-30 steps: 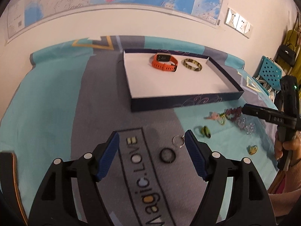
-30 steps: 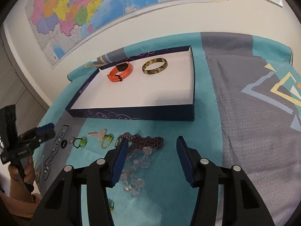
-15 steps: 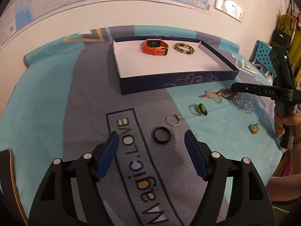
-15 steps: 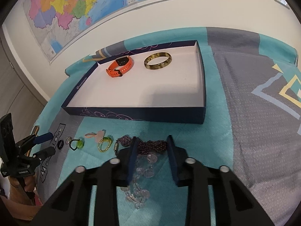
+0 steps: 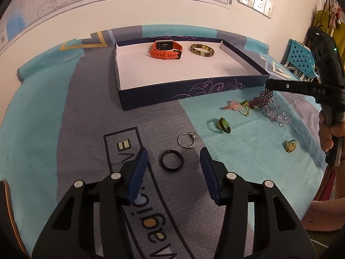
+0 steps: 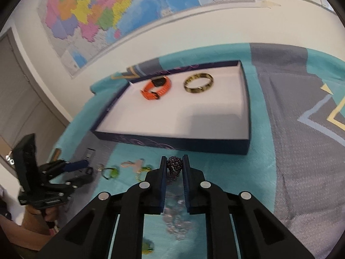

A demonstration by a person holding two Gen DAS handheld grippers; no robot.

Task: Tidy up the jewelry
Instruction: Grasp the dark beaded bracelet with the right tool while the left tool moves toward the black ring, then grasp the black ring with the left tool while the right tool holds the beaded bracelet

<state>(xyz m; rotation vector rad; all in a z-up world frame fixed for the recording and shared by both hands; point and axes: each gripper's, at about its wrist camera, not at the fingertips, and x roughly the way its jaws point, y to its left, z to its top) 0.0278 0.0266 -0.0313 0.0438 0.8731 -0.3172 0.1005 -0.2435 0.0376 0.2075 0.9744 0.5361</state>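
My right gripper [image 6: 174,165] is shut on a dark purple beaded bracelet [image 6: 174,166] and holds it just above the cloth, in front of the navy box [image 6: 172,144]. The bracelet also shows in the left wrist view [image 5: 263,98]. A clear bead bracelet [image 6: 175,222] lies under the fingers. My left gripper [image 5: 173,161] is open, with a black ring [image 5: 172,160] between its fingers and a silver ring [image 5: 186,139] just beyond. The box [image 5: 194,90] holds an orange watch [image 5: 166,49] and a tortoiseshell bangle [image 5: 202,50].
Loose pieces lie on the teal and grey cloth: a green ring [image 5: 223,125], a yellow-green ring [image 5: 290,145], a pink clip [image 5: 231,105] and a gold-green ring [image 5: 245,108]. A map hangs on the wall behind. A blue chair [image 5: 300,58] stands at the right.
My right gripper has closed on the purple bracelet and lifted it slightly. My left gripper has come down closer to the black ring, still open.
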